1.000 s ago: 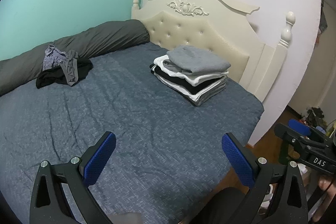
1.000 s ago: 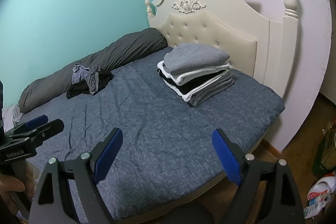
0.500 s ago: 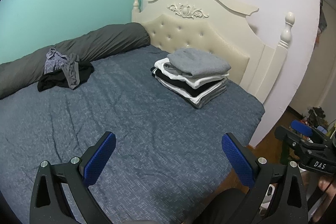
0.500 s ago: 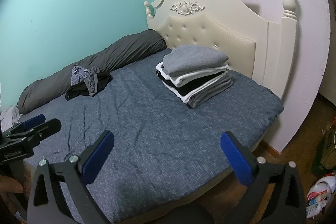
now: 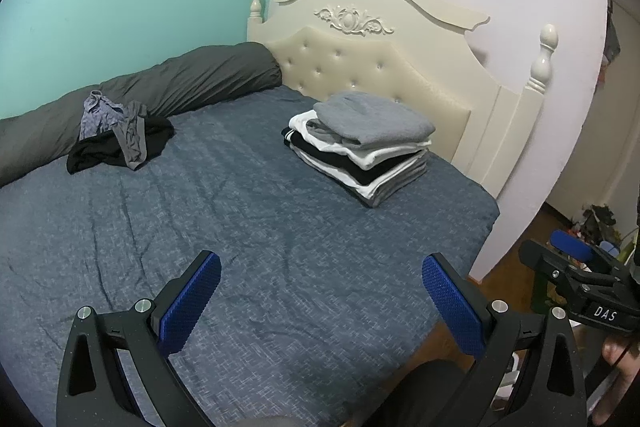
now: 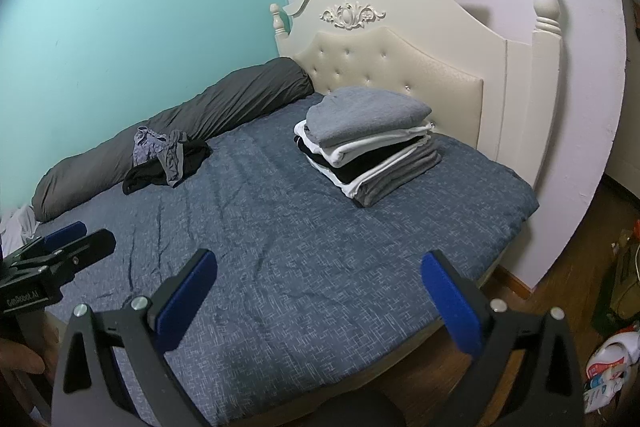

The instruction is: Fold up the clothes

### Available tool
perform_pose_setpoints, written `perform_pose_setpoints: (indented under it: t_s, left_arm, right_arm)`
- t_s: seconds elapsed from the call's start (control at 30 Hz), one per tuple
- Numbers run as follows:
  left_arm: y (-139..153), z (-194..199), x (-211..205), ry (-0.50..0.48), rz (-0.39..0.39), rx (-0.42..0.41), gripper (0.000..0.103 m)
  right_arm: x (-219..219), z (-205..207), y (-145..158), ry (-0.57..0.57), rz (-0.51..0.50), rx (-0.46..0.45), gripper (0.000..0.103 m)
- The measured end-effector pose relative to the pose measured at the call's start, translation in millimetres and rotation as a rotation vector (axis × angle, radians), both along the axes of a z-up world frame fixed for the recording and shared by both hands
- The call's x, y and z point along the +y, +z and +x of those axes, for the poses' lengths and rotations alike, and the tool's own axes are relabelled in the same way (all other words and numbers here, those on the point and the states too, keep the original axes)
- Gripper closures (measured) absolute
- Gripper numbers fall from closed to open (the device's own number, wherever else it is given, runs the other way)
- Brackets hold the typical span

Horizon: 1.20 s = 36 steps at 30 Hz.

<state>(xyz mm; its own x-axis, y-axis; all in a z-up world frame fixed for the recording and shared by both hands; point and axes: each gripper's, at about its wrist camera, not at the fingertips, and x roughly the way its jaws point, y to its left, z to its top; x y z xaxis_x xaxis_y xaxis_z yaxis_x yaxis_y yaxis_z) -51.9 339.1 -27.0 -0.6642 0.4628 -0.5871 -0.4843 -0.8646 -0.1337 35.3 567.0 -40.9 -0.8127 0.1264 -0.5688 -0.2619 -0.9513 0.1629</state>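
Observation:
A stack of folded clothes [image 5: 364, 143] [image 6: 372, 143], grey on top with white, black and grey layers below, rests on the blue bed by the headboard. A crumpled heap of unfolded clothes [image 5: 120, 137] [image 6: 168, 157], black, grey and lilac, lies at the far left against a long grey bolster [image 5: 160, 87] [image 6: 180, 123]. My left gripper [image 5: 320, 301] hovers open over the near part of the bed, nothing between its blue pads. My right gripper [image 6: 318, 299] is likewise wide open and empty over the near edge. Each gripper shows at the side of the other's view.
The cream headboard [image 5: 384, 67] [image 6: 420, 67] with posts stands behind the stack. A teal wall runs along the far side. The bed cover [image 5: 240, 227] [image 6: 300, 247] lies rumpled. Wooden floor with bottles and clutter [image 6: 608, 359] lies to the right of the bed.
The right gripper's jaws spread wider early in the second. Both views hold almost still apart from a slight drift.

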Motion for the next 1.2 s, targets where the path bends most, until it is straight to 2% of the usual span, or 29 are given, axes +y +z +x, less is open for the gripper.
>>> perform_pose_setpoints:
  t_s: [1.2]
  left_arm:
    - [0.8,1.0,0.5,-0.017,0.013,-0.007,0.000]
  right_arm:
    - [-1.9,0.2,-2.0,0.002,-0.013,-0.001,0.000]
